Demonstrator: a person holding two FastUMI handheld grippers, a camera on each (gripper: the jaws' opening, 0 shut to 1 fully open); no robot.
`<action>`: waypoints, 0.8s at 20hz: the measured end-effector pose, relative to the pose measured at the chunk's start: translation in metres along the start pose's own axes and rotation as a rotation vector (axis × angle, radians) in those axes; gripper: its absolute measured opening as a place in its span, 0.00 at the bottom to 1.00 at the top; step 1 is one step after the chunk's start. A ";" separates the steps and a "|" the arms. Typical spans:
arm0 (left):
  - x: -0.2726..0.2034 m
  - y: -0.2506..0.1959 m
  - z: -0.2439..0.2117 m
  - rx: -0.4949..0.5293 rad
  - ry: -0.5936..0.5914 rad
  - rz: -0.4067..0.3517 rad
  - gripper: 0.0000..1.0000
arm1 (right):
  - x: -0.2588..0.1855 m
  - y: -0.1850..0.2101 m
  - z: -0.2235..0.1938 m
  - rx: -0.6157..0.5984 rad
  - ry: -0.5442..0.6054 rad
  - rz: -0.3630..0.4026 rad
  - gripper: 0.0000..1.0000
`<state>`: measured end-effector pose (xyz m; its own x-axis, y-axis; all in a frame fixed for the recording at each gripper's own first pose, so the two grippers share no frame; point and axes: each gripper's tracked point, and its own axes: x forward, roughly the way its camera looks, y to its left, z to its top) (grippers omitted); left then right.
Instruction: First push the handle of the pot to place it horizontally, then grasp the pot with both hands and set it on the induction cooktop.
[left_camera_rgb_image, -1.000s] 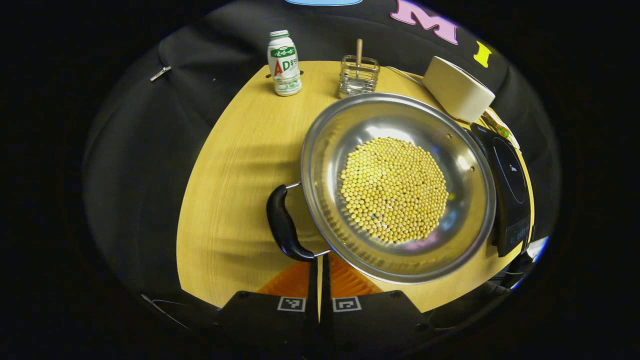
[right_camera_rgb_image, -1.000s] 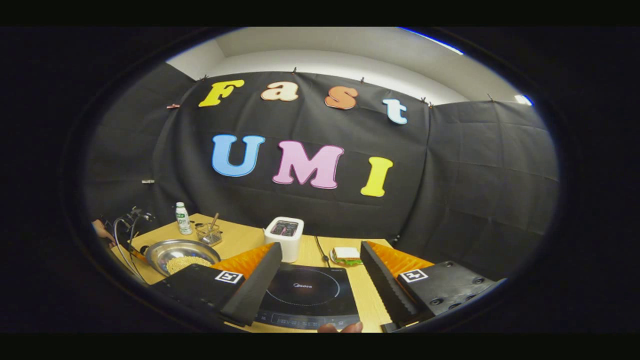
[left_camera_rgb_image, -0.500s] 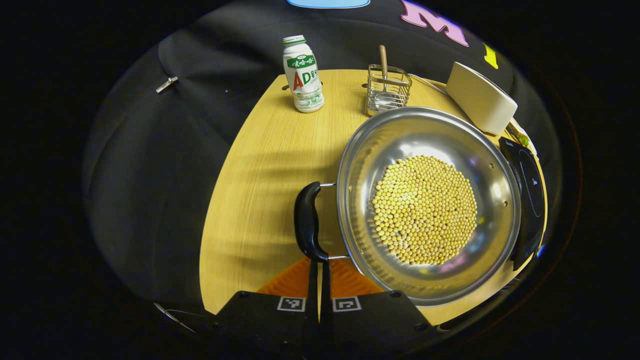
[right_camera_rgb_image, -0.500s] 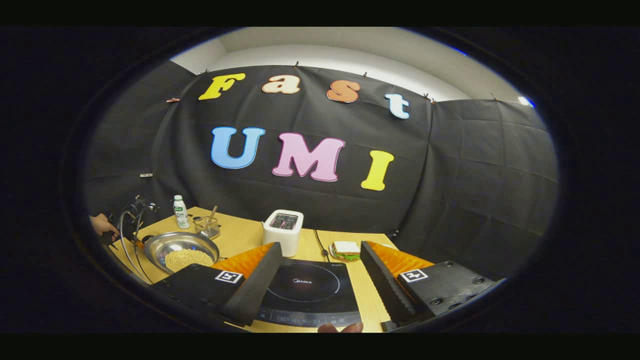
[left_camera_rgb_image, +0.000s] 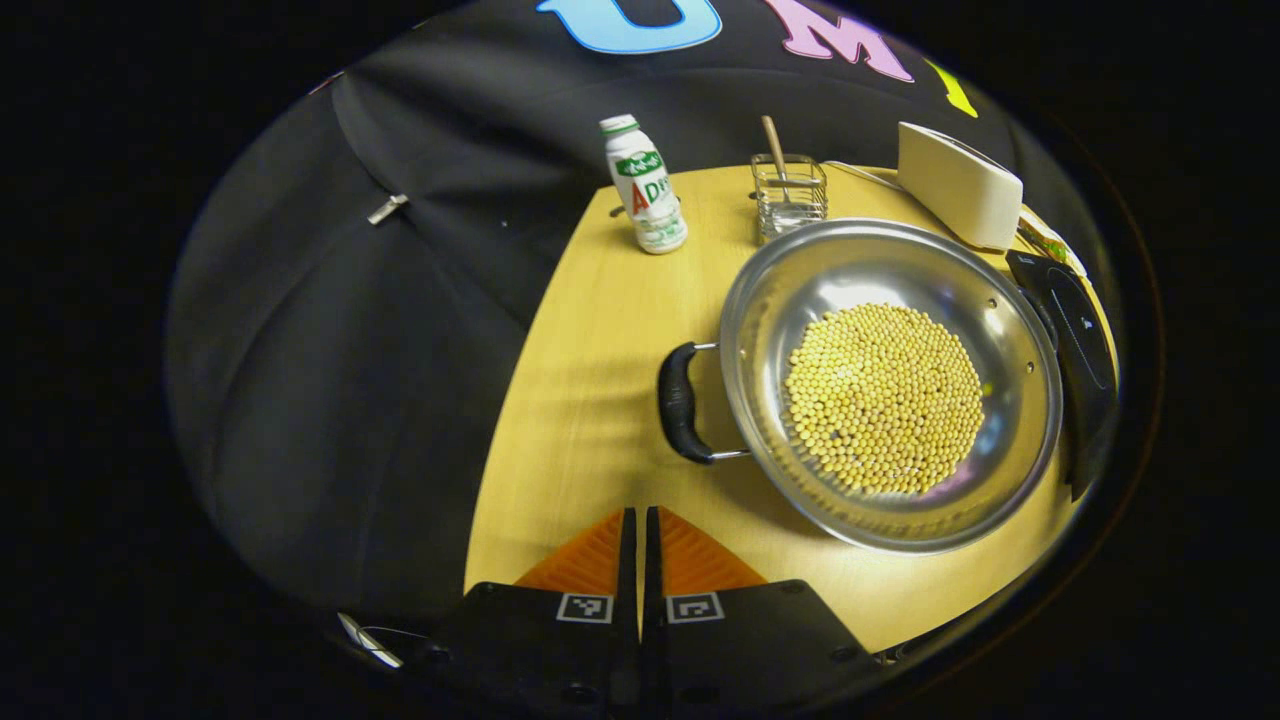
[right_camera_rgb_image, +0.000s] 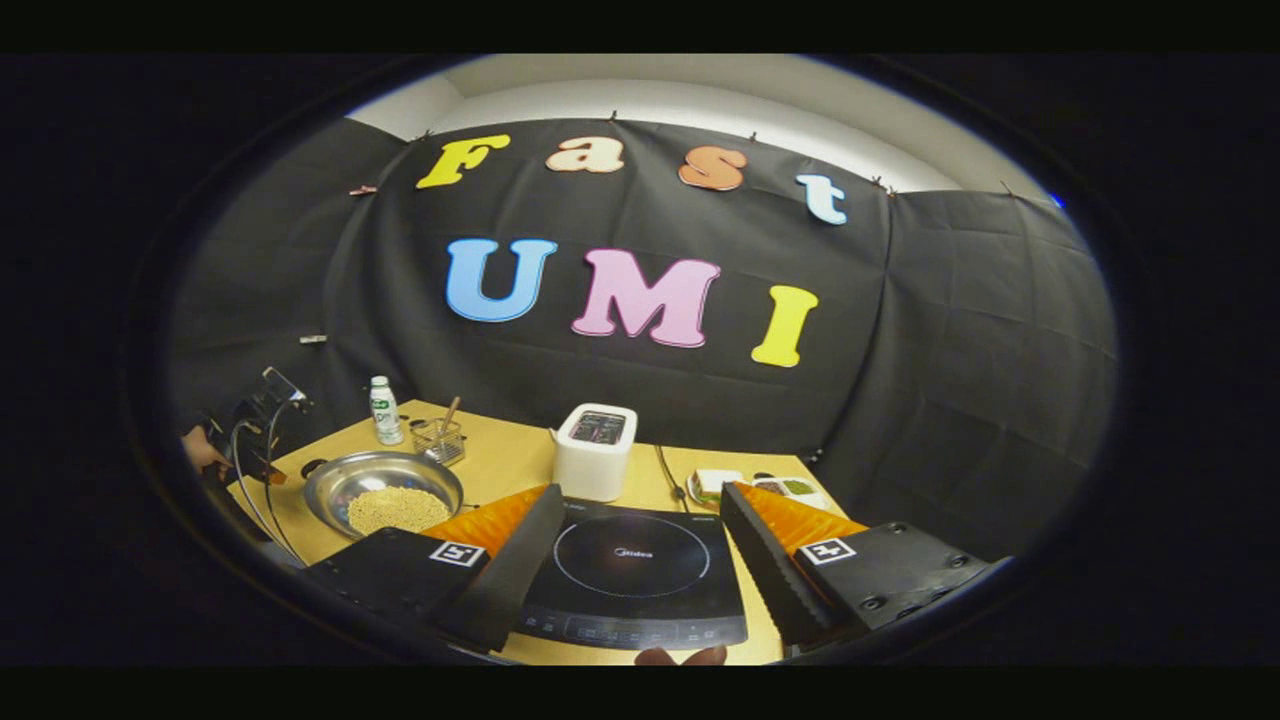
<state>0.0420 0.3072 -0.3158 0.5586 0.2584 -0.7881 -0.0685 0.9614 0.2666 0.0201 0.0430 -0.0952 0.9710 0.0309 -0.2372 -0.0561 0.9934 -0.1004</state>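
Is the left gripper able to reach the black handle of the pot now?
Probably yes. The left gripper, its fingers shut, points toward the handle across bare table; nothing lies between. It would have to open first to grasp it.

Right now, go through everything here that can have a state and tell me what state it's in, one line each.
left gripper: fingers shut, short of the handle.
right gripper: fingers open, empty.
pot: on the table, off the cooktop, holding beans.
pot handle: lying flat, untouched.
induction cooktop: bare.
bottle: upright, capped.
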 end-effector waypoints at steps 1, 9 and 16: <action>-0.007 0.003 0.007 -0.011 -0.046 -0.004 0.05 | 0.004 0.007 -0.001 -0.004 0.004 0.018 0.98; -0.025 0.005 0.056 -0.160 -0.301 -0.152 0.13 | 0.056 0.084 -0.026 0.042 0.108 0.155 0.98; 0.004 -0.009 0.061 -0.206 -0.297 -0.233 0.72 | 0.103 0.146 -0.083 0.103 0.269 0.219 0.98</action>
<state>0.0950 0.2937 -0.2880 0.7905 0.0230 -0.6121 -0.0598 0.9974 -0.0397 0.0929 0.1820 -0.2148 0.8416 0.2279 -0.4896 -0.2191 0.9727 0.0761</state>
